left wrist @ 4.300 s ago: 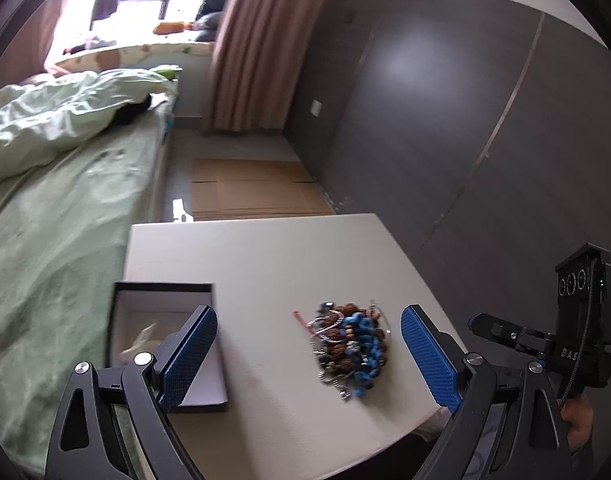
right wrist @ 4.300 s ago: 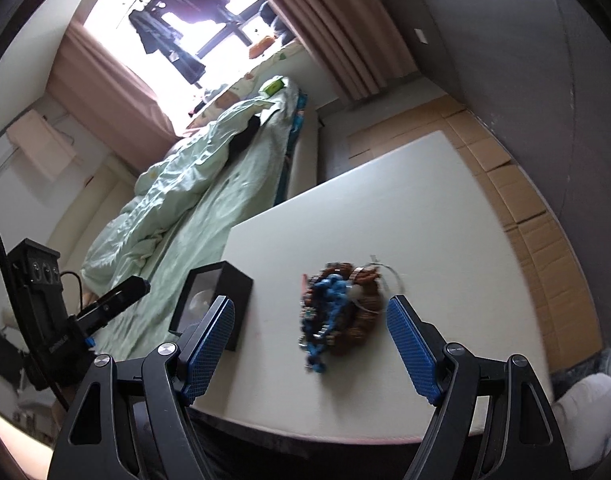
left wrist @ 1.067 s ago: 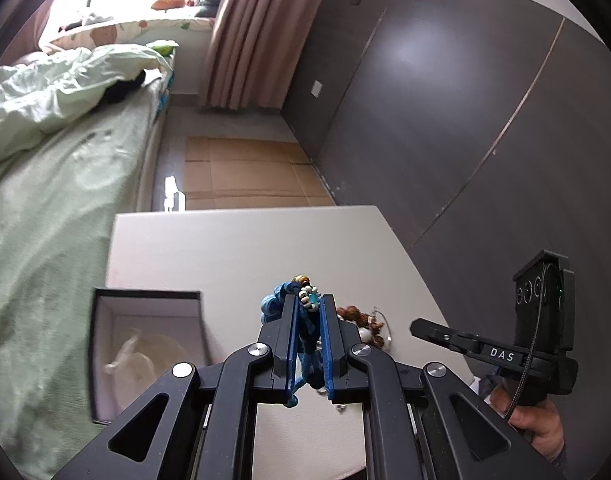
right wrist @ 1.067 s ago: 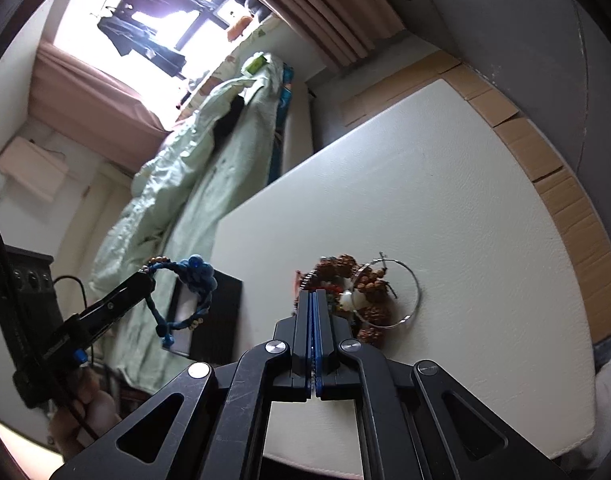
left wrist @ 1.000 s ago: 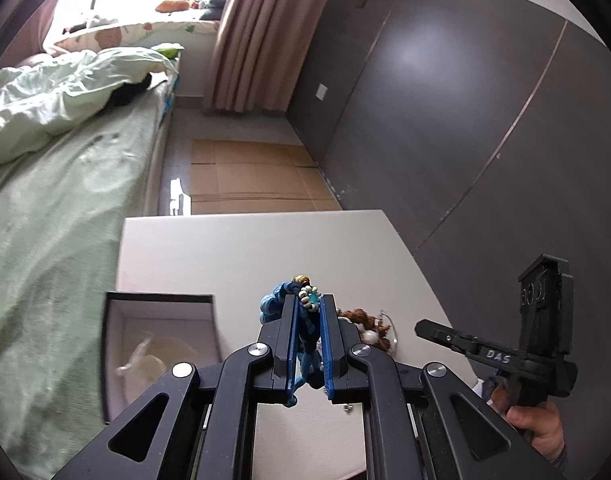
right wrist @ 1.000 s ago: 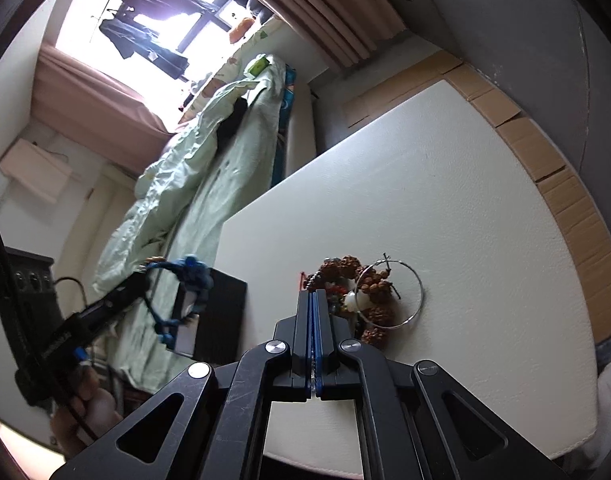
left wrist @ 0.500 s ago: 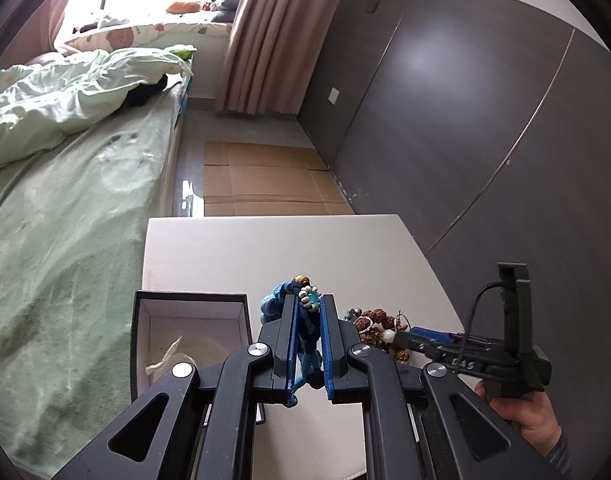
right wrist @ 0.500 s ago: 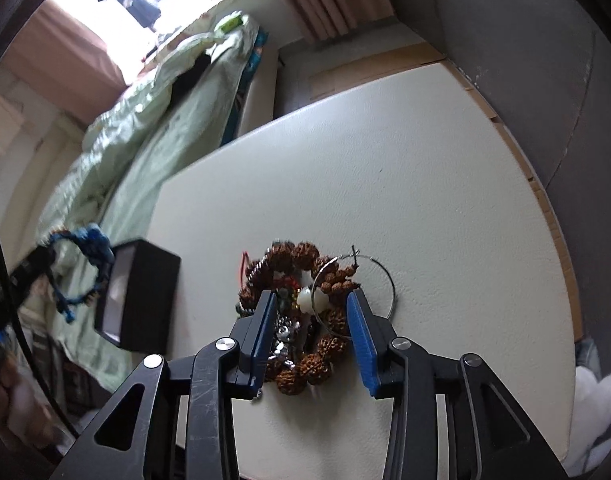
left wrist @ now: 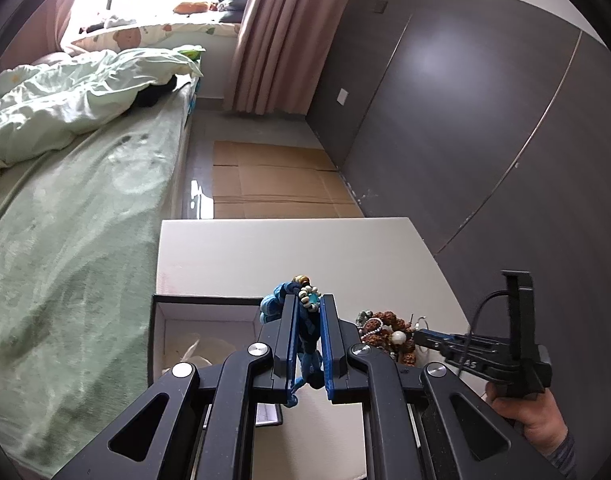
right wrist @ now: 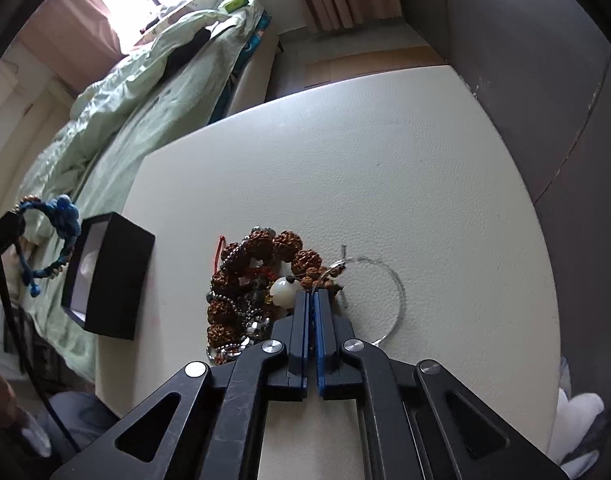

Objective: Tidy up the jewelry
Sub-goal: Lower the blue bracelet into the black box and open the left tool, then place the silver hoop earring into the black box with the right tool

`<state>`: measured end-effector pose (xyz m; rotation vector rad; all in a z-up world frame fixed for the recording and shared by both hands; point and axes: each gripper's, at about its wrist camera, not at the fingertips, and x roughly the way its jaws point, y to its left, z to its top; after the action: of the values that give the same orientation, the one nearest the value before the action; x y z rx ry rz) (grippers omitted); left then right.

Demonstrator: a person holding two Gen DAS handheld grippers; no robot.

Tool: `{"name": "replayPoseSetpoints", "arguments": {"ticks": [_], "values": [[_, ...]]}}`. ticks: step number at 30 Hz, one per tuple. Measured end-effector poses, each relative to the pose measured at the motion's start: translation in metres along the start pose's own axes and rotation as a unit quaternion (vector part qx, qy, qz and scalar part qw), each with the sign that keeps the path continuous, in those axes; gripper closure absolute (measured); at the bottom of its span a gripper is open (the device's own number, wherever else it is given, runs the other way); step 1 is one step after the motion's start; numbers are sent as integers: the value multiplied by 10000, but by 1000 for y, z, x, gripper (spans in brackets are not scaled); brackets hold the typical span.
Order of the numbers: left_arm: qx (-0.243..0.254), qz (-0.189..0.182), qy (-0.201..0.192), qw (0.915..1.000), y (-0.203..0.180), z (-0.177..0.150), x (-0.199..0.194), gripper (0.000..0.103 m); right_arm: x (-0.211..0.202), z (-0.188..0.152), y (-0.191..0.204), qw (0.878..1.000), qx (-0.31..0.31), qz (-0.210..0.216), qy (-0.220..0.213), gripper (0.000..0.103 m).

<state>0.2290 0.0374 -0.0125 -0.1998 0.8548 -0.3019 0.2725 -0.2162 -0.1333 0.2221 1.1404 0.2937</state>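
Left tongs clamped on knotted blue cord bracelet, near open black gift box. Right tongs pressed together at brown bead heap on bench; whether they pinch anything, cannot tell. Lift slowly so tangled strands separate.

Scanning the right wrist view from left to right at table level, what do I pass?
Blue braided bracelet hanging from the left tongs → black jewelry box → pile of brown bead bracelets → thin wire hoop.

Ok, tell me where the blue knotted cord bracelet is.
The blue knotted cord bracelet hangs clamped in the left gripper, off the table, near the open black box, at the right wrist view's left edge.
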Motion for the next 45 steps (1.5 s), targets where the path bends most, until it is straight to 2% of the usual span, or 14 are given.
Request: {"name": "replayPoseSetpoints", "arguments": {"ticks": [9,14,18,20,22,23,24,32,45], "values": [[-59,201,58,9998,18,1,0,92,-26,-2,-6,9969,382,557,-415,99],[-110,343,153,9992,31,-2,6,92,-43,-1,5,9927,393,884,-716,99],[-286,294,281,9988,43,-6,14,90,-55,1,24,9863,294,1317,-950,99],[-467,337,336,9978,51,-10,17,79,-56,2,34,9837,221,1481,-995,99],[-527,365,238,9977,55,-13,14,22,-54,3,48,9811,108,1661,-992,99],[-542,351,136,9978,56,-15,10,14,-52,4,56,9795,59,1765,-967,99],[-555,368,20,9978,57,-17,5,12,-50,4,59,9786,30,1829,-943,99],[-869,598,-429,9935,76,-27,-32,12,-28,9,117,9689,-366,2359,-652,99],[-1299,860,-538,9863,113,-43,-57,12,6,26,184,9613,-758,2638,-228,99]]}}
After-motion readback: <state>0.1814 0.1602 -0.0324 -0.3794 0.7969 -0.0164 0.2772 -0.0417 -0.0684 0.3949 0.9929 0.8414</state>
